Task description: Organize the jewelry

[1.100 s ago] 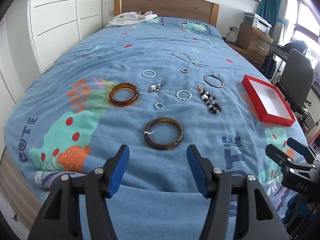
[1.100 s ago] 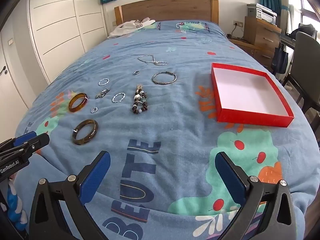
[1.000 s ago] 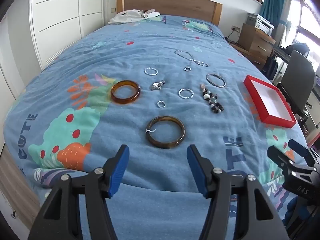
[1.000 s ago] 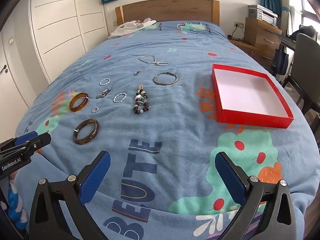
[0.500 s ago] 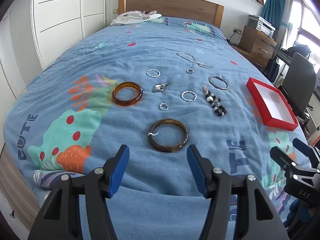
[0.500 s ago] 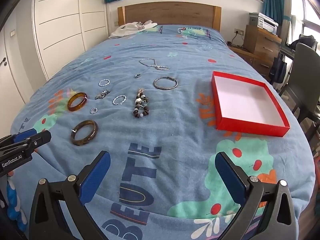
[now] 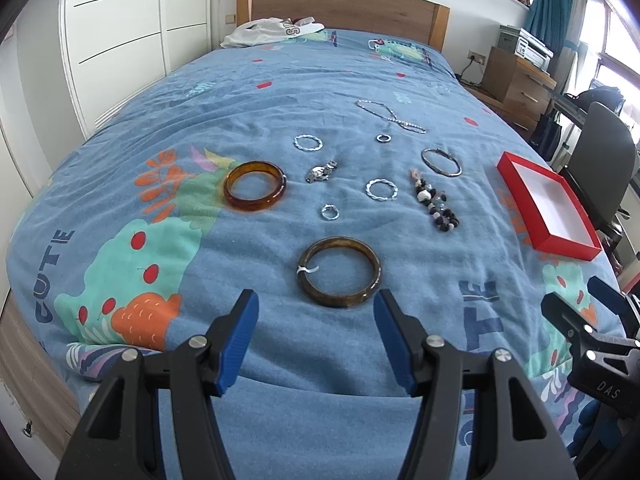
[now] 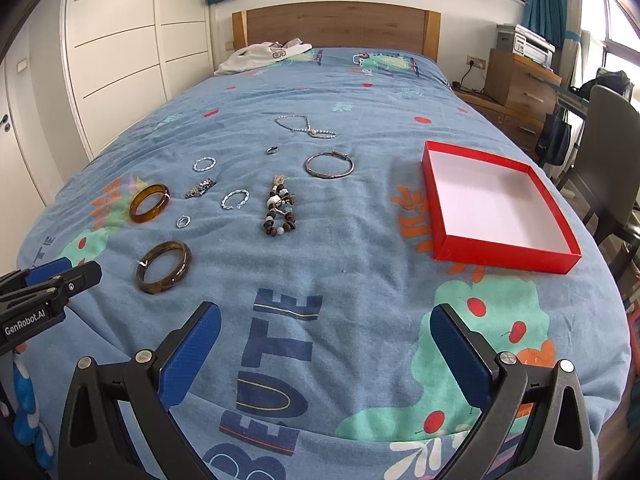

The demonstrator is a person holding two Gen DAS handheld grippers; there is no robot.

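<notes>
Jewelry lies spread on a blue bedspread. A dark brown bangle [image 7: 339, 271] [image 8: 163, 266] lies just beyond my open left gripper [image 7: 315, 316]. An amber bangle [image 7: 255, 185] [image 8: 149, 203] lies farther left. A beaded bracelet [image 7: 435, 205] [image 8: 280, 211], a silver bangle [image 7: 441, 162] [image 8: 329, 165], several small silver rings and a chain necklace [image 7: 390, 115] [image 8: 306, 126] lie beyond. An empty red box [image 8: 496, 204] [image 7: 548, 205] sits at the right. My right gripper [image 8: 325, 336] is open and empty above the bed's near end.
A white garment [image 8: 262, 57] lies by the wooden headboard. White wardrobe doors [image 8: 120, 52] line the left. A wooden dresser [image 8: 520, 80] and a dark chair [image 8: 612, 152] stand at the right of the bed.
Both grippers have drawn back slightly and tilted, so the jewelry sits a little lower in the views. Both stay open. No jewelry has moved.
</notes>
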